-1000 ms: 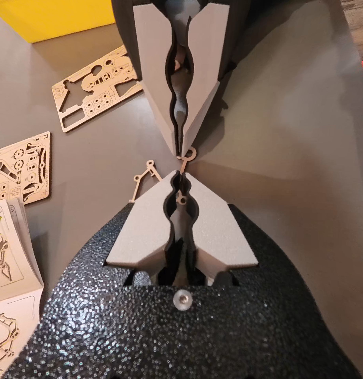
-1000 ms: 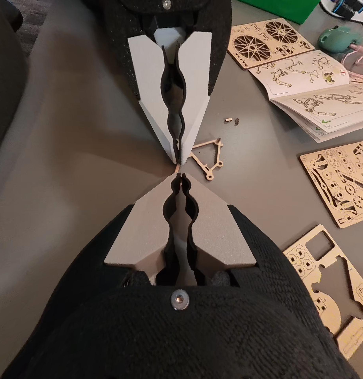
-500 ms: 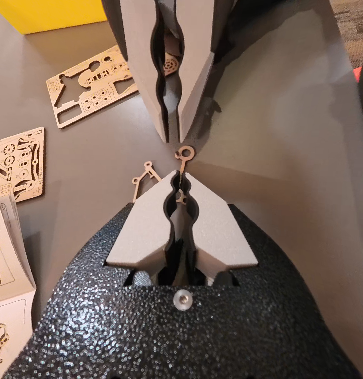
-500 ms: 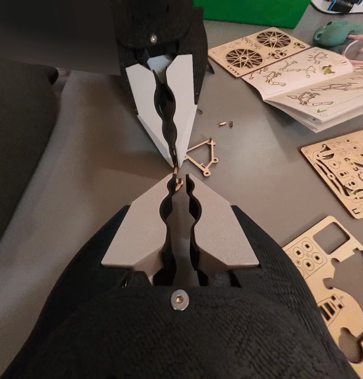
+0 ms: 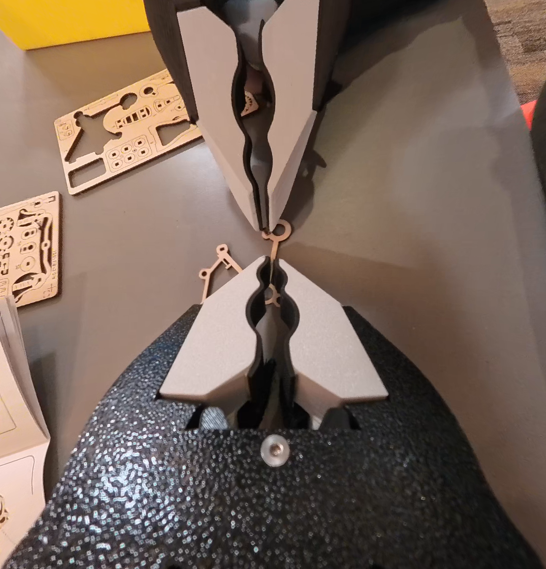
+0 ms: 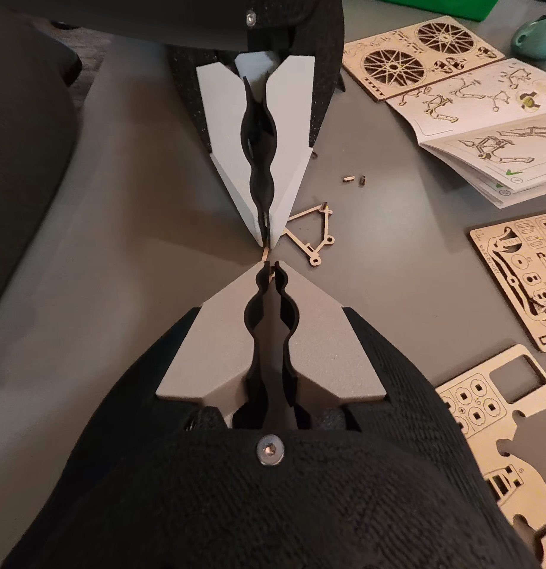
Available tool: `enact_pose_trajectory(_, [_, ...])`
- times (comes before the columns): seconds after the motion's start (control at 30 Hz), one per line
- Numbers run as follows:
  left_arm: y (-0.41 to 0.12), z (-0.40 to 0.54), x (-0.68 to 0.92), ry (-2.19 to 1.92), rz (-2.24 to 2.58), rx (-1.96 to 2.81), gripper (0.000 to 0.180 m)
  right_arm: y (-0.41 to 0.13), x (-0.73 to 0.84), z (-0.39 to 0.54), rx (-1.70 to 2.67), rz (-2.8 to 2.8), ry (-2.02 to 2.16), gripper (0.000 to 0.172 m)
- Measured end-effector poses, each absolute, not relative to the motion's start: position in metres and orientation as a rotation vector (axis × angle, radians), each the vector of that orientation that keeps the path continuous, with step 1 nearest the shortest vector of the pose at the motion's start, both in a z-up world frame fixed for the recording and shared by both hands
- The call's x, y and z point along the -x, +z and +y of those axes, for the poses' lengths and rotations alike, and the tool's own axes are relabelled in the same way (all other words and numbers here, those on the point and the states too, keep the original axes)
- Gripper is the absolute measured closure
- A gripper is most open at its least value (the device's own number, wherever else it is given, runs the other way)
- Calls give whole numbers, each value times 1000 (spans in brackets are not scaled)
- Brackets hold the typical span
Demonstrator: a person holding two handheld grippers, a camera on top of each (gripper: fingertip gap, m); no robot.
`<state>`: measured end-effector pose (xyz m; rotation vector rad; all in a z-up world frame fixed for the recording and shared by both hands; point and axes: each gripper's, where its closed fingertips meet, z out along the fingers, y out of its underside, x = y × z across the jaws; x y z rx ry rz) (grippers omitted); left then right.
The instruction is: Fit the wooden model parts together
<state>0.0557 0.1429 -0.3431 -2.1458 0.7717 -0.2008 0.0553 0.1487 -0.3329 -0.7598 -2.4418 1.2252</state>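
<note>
A thin wooden link [image 5: 275, 246] with a ring at each end hangs above the grey table [image 5: 404, 277]. My left gripper [image 5: 270, 261] is shut on its shaft, and one ring sits inside the jaws. My right gripper [image 5: 264, 228] reaches in from the top of the left wrist view, its tips pinched on the small tab beside the far ring. In the right wrist view my right gripper [image 6: 269, 265] shows the link [image 6: 265, 254] between its nearly closed tips, facing my left gripper [image 6: 265, 243]. A triangular wooden frame part [image 6: 314, 237] lies flat beside the tips.
Laser-cut wooden sheets [image 6: 524, 286] [image 6: 419, 52] [image 5: 120, 135] and an open instruction booklet [image 6: 481, 132] lie on one side of the table. Two tiny pegs [image 6: 354, 179] lie near the frame part. A yellow box [image 5: 65, 18] stands at the back. The grippers are tip to tip, or close to it.
My right gripper opened and drew back from the link half a second ago, then came back and closed on its ring end. My left gripper kept its hold.
</note>
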Motion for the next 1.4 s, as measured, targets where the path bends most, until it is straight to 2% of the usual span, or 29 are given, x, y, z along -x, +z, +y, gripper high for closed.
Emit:
enact_pose_trajectory(0.8, [-342,142,-56,-248,748,2144,180,-335,-57,147,679,-2463,1199,172])
enact_pose_trajectory(1.07, [-341,143,-55,-304,701,2146,180,-282,-31,185,838,-1961,1396,169])
enact_pose_trajectory(1.4, [-338,139,-59,-225,789,2069,180,-270,-26,204,758,-1783,1237,168])
